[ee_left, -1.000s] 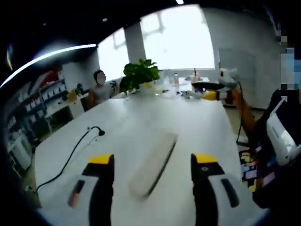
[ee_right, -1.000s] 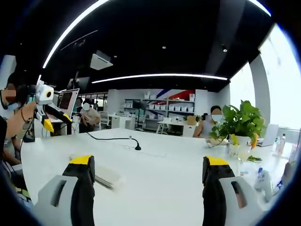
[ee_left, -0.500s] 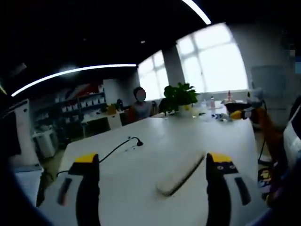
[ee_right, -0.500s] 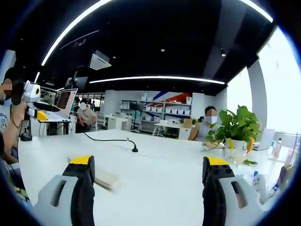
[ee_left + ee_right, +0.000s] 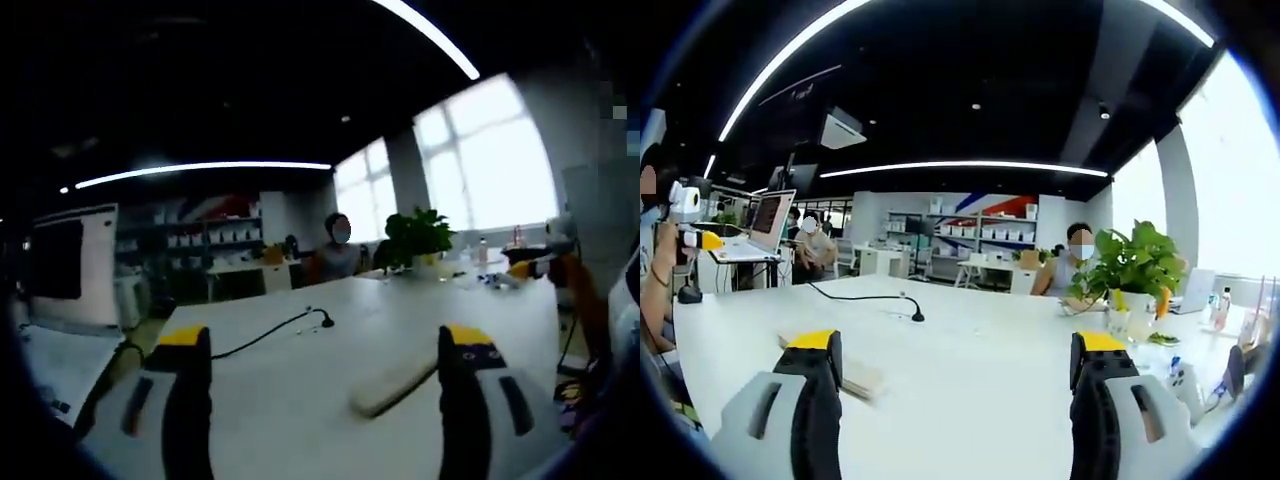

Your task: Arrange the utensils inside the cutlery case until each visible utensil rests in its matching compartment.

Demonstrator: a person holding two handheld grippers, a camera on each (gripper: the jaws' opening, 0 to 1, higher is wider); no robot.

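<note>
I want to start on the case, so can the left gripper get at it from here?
Probably yes. The left gripper is open, the flat case lies on the white table ahead between its jaws, and nothing stands in between.

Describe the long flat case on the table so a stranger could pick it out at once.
Start at the big white table. Between the left gripper jaws, nearer the right-hand jaw, lies the cutlery case, a long, flat, pale slab lying at a slant. Unlike the thin black cable beyond it, it is broad, light-coloured and straight-edged.
</note>
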